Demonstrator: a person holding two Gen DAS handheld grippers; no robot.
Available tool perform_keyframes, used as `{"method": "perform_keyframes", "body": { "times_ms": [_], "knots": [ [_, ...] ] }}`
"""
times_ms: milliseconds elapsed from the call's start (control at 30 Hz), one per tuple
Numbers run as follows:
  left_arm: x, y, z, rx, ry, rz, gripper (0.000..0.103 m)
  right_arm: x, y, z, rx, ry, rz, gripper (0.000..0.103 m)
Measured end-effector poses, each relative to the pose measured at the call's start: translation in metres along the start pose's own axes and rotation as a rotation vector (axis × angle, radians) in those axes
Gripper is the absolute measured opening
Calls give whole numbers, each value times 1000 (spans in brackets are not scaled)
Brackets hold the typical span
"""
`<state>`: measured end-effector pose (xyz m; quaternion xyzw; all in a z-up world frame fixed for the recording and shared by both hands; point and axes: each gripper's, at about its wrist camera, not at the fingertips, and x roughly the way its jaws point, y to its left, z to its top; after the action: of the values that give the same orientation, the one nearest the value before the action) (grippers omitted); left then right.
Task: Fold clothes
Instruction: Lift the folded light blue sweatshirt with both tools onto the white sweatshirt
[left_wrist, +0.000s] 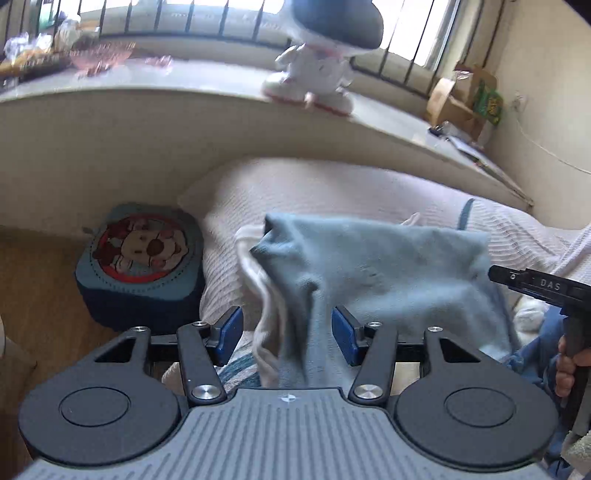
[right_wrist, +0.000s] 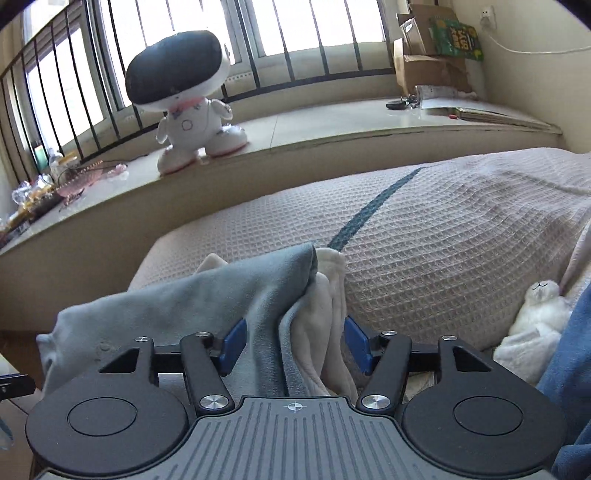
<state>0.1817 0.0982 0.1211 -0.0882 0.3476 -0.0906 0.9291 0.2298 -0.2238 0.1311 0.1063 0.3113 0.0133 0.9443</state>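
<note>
A light blue fleece garment with a white lining lies bunched on the bed. In the left wrist view my left gripper is open, its blue pads standing apart on either side of the garment's left end without clamping it. The right gripper shows at the far right of that view, held by a hand. In the right wrist view the same garment runs off to the left. My right gripper is open, and the garment's right end, blue cloth and white lining, passes loosely between its pads.
The bed has a pale waffle blanket with a dark stripe. A window sill behind it bears a plush astronaut, boxes and glassware. A blue cartoon cushion sits on the floor at left. A white plush and blue cloth lie at right.
</note>
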Motion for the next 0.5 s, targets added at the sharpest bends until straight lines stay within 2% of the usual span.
{"method": "perform_keyframes", "body": {
  "times_ms": [100, 200, 267, 367, 400, 500],
  "knots": [
    [-12, -23, 2, 27, -17, -29, 50, -21, 8, -1, -27, -29, 57, 59],
    [-5, -45, -4, 77, -4, -26, 48, -32, 20, -7, -52, -17, 112, 59],
    [5, -54, -10, 93, 26, -42, 36, -35, 29, -14, -82, -3, 135, 59],
    [23, -57, -19, 96, 84, -32, 30, -24, 37, -26, -130, 44, 120, 56],
    [30, -56, -22, 95, 105, -24, 30, -19, 37, -30, -137, 61, 112, 51],
    [49, -51, -30, 89, 152, -12, 30, -4, 35, -37, -148, 93, 75, 49]
  ]
}}
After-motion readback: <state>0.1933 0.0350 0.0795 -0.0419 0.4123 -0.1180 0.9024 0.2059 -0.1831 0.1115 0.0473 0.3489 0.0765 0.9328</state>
